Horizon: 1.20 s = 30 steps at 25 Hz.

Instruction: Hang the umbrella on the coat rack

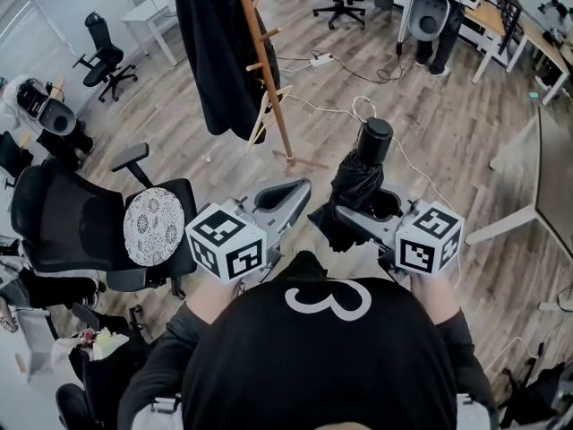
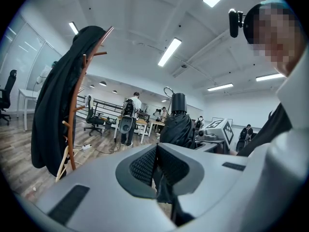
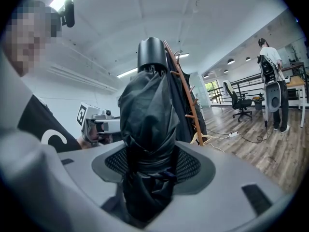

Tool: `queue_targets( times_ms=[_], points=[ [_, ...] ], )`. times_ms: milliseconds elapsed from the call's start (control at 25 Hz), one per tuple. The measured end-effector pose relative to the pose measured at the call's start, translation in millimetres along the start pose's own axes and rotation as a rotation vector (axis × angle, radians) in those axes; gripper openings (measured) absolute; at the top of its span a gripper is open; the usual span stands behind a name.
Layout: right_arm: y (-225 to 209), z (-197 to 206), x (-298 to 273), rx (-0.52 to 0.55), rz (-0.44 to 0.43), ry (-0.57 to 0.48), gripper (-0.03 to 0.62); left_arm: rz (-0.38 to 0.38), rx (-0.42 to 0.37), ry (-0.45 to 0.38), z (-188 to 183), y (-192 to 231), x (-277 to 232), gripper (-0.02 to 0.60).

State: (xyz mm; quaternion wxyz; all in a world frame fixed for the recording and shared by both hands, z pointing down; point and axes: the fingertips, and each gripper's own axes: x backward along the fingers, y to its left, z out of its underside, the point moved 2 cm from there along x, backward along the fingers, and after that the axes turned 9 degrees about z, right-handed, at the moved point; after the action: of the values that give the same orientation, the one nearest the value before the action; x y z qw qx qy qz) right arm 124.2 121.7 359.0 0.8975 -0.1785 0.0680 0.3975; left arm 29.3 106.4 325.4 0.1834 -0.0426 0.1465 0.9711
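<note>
A folded black umbrella [image 1: 356, 179] stands upright with its round cap on top, and my right gripper [image 1: 354, 213] is shut on its bundled fabric. In the right gripper view the umbrella [image 3: 147, 115] fills the space between the pads of the right gripper [image 3: 149, 164]. The wooden coat rack [image 1: 269, 70] stands ahead on the floor, with a black coat [image 1: 213, 52] hung on its left side. My left gripper [image 1: 300, 189] is held level beside the umbrella, shut with nothing in it. In the left gripper view the left gripper [image 2: 155, 151] points between the coat rack [image 2: 76, 110] and the umbrella [image 2: 177, 124].
A black office chair with a patterned round cushion [image 1: 152, 227] stands at my left. Cables and a power strip [image 1: 320, 59] lie on the wood floor past the rack's base. A table [image 1: 551, 173] juts in at the right. A person [image 1: 439, 16] stands by far desks.
</note>
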Motion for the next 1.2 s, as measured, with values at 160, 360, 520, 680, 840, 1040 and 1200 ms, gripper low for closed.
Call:
queue_targets(
  times_ms=[160, 360, 520, 680, 840, 1040, 1200],
  points=[
    [-15.2, -7.4, -21.4, -0.008, 0.009, 0.017, 0.264, -0.001, 0.007, -0.001, -8.3, 26.6, -6.2, 0.015],
    [-38.8, -27.5, -59.9, -0.027, 0.007, 0.015, 0.264, -0.005, 0.018, 0.016, -20.8, 70.9, -14.1, 0.015],
    [-59.3, -42.0, -94.8, -0.028, 0.002, 0.018, 0.264, -0.019, 0.019, 0.013, -34.9, 114.6, -20.4, 0.015],
    [-81.8, -52.9, -135.0, -0.040, 0.004, 0.029, 0.264, -0.023, 0.027, 0.023, -45.2, 158.8, -27.0, 0.015],
    [-99.8, -66.8, -175.8, -0.050, 0.006, 0.053, 0.264, -0.021, 0.035, 0.020, -59.8, 205.2, -31.6, 0.015],
    [-118.8, -88.6, -222.1, -0.057, 0.013, 0.056, 0.264, -0.013, 0.031, 0.014, -79.6, 258.7, -33.6, 0.015],
    [-137.2, -97.9, -249.3, -0.045, 0.032, 0.055, 0.264, -0.013, 0.027, 0.000, -86.6, 292.6, -36.4, 0.015]
  ],
)
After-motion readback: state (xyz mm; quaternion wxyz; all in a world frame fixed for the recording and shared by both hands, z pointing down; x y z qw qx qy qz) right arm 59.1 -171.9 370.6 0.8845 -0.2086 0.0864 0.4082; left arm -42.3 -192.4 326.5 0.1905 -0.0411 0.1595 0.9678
